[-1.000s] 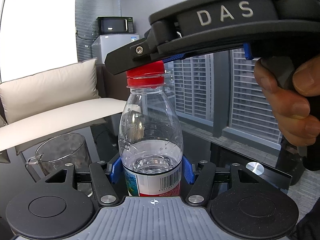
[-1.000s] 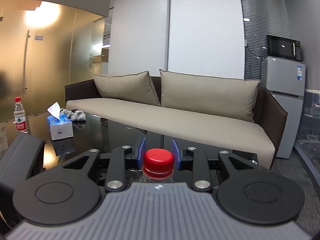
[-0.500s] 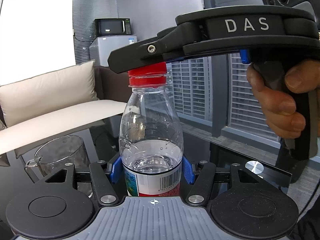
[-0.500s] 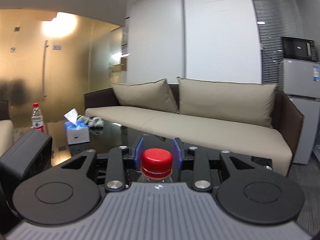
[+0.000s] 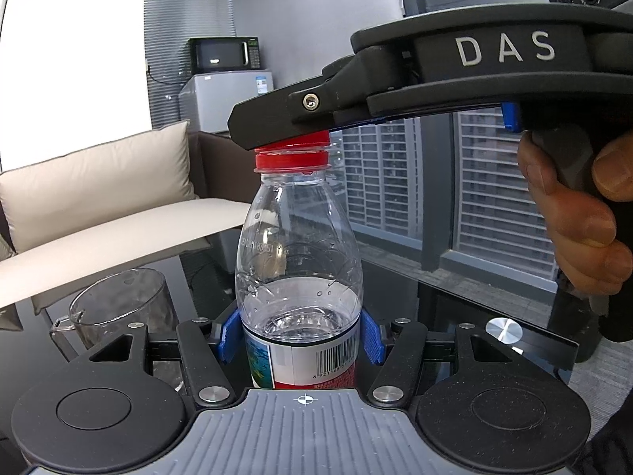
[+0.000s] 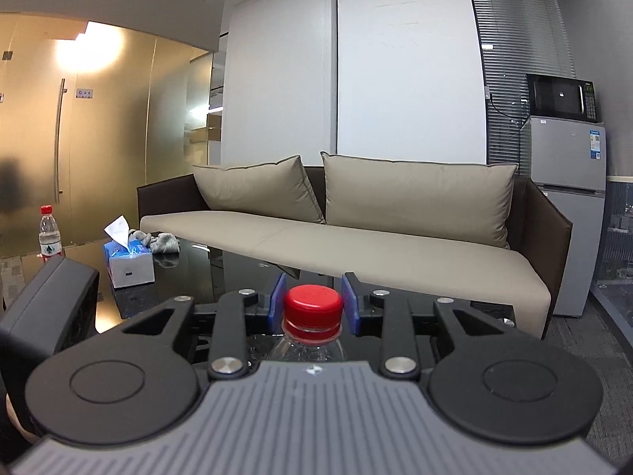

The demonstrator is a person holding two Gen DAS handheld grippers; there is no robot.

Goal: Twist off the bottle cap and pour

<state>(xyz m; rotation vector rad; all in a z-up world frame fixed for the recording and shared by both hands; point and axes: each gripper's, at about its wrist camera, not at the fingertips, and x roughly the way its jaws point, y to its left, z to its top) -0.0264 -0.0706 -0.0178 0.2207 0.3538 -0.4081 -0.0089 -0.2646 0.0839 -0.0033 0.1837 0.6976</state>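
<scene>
Bottle [image 5: 298, 277] stood on the table [image 5: 455, 301], squeezed by the left gripper [image 5: 298, 336]. The right gripper [image 6: 313, 304] seemed to pinch the cap [image 6: 313, 303]. A loose pinch could slip; a tilt could spill water

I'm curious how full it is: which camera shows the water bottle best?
The left wrist view: the water bottle stands upright between the left hand-held gripper pads, water low above the label. The right wrist view shows only its red cap and neck, inside the right hand-held gripper.
</scene>
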